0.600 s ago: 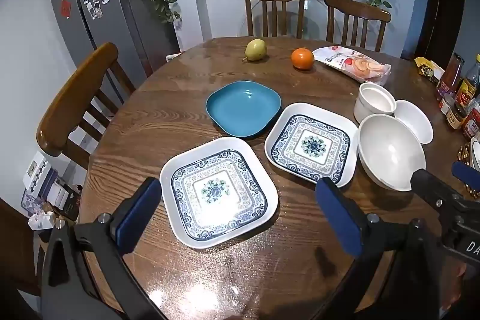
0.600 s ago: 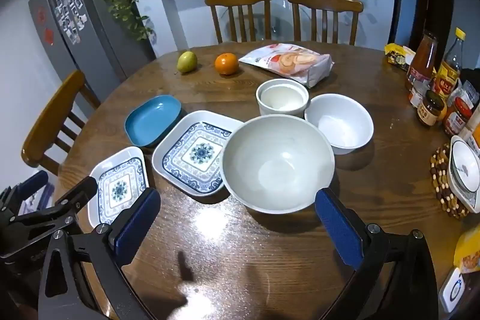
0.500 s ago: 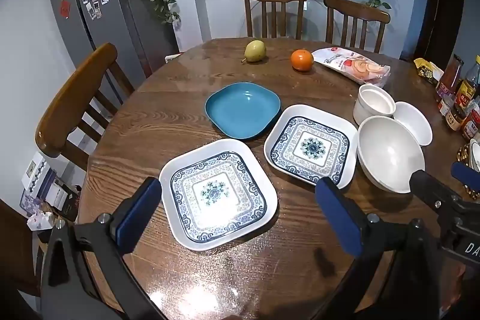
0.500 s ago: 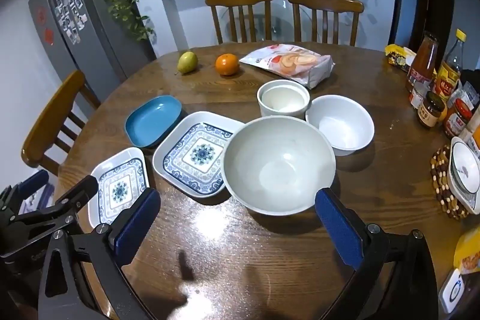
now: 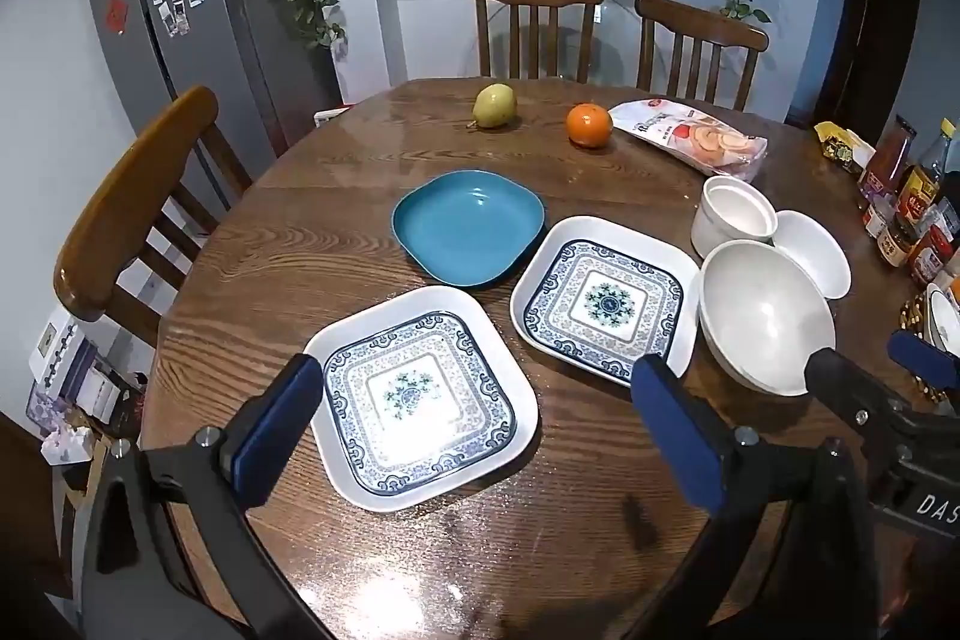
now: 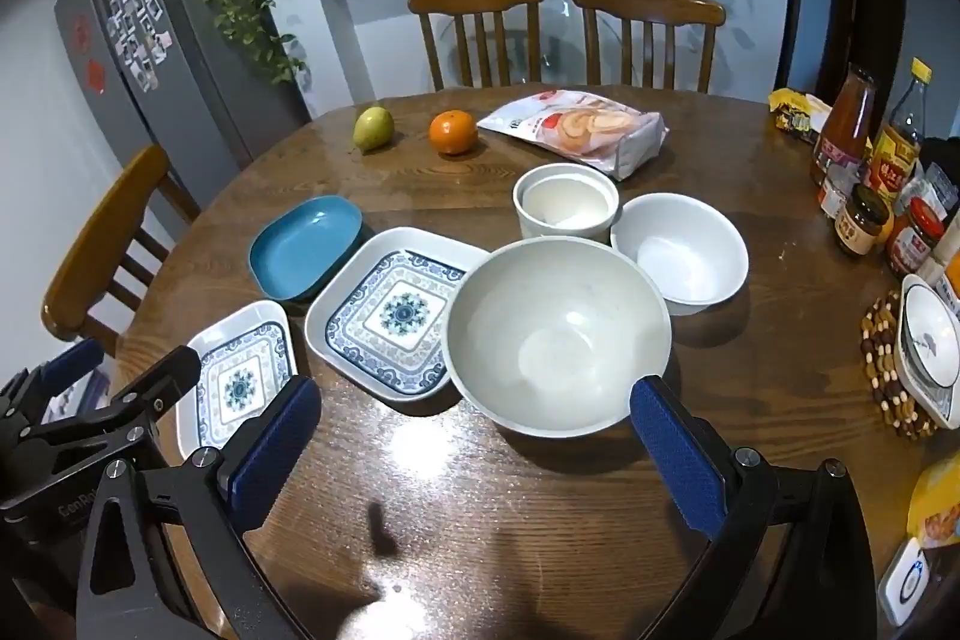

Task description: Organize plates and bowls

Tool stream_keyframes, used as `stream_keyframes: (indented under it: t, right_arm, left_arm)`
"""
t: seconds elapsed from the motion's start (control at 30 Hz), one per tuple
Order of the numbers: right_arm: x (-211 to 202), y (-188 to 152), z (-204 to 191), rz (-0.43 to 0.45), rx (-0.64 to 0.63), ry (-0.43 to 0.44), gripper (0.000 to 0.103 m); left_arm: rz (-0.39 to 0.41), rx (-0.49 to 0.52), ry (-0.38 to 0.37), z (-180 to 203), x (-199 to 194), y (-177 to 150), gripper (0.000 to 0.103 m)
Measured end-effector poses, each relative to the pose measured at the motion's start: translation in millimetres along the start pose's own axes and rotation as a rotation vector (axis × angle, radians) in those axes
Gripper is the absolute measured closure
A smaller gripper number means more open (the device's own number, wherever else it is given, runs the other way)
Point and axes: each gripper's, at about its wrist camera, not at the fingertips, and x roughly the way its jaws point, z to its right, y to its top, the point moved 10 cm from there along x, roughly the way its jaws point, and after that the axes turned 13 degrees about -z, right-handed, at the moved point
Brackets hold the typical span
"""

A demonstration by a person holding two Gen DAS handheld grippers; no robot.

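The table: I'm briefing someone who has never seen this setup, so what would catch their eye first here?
Probably the big white bowl, nearest the right tool, with two smaller white bowls just behind it. Left of it lie two blue-patterned square plates and a plain teal plate beyond them. An orange and a pear sit at the far edge of the wooden table.

Left wrist view: above the table's [image 5: 252, 244] near edge, angled down, facing the chairs.
Right wrist view: same tilt, set further right.
Shared: plates, large white bowl [image 5: 765, 322] [image 6: 558, 334], fruit.
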Motion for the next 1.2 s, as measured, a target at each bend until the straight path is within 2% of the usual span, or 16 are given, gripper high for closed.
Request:
stream_keyframes:
  t: [1.2]
  right_arm:
    - [3.3, -4.1, 7.7, -0.010, 0.010, -0.002, 0.000]
  left_arm:
    - [-0.018, 0.007, -0.003, 3.0, 0.7, -6.6, 0.001]
